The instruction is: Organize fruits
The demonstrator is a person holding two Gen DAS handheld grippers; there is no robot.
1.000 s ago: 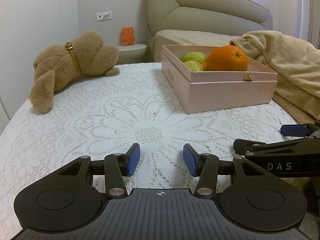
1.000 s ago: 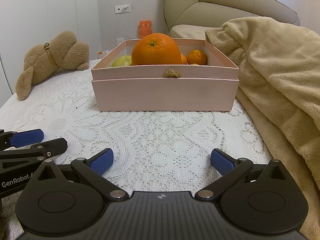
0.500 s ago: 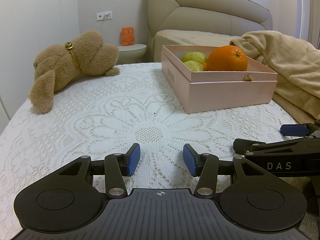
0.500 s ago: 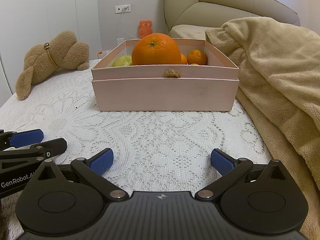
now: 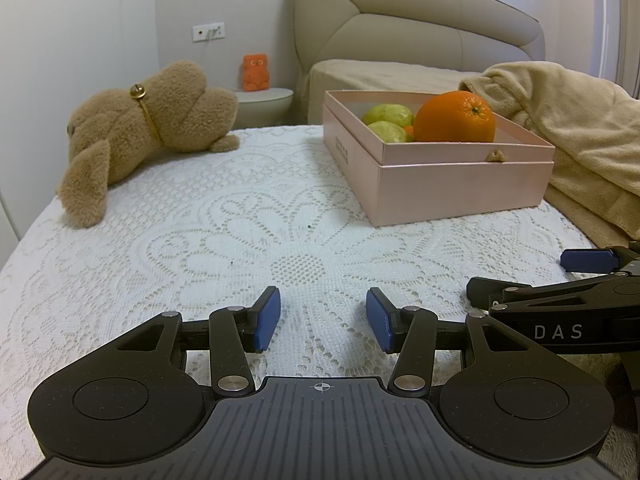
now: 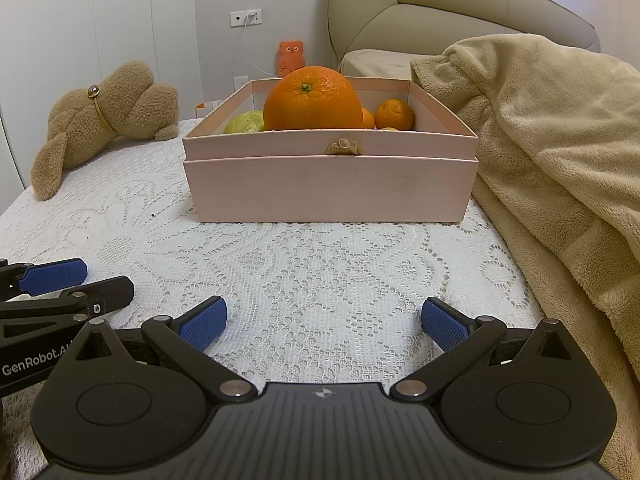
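Observation:
A pink box (image 6: 328, 188) (image 5: 460, 188) stands on the white lace cloth (image 5: 200, 232). Inside it lie a big orange (image 6: 313, 99) (image 5: 454, 117), two green fruits (image 5: 387, 114) (image 6: 244, 123) and small tangerines (image 6: 394, 114). My left gripper (image 5: 322, 316) hovers low over the cloth, well short of the box, open with nothing between its blue pads. My right gripper (image 6: 322, 322) sits in front of the box, jaws wide open and empty. Each gripper shows at the edge of the other's view.
A brown plush toy (image 5: 140, 128) (image 6: 100, 120) lies at the left of the cloth. A beige blanket (image 6: 552, 152) is heaped right of the box. Behind are a padded headboard (image 5: 400, 28) and an orange figurine (image 5: 255, 72) on a side table.

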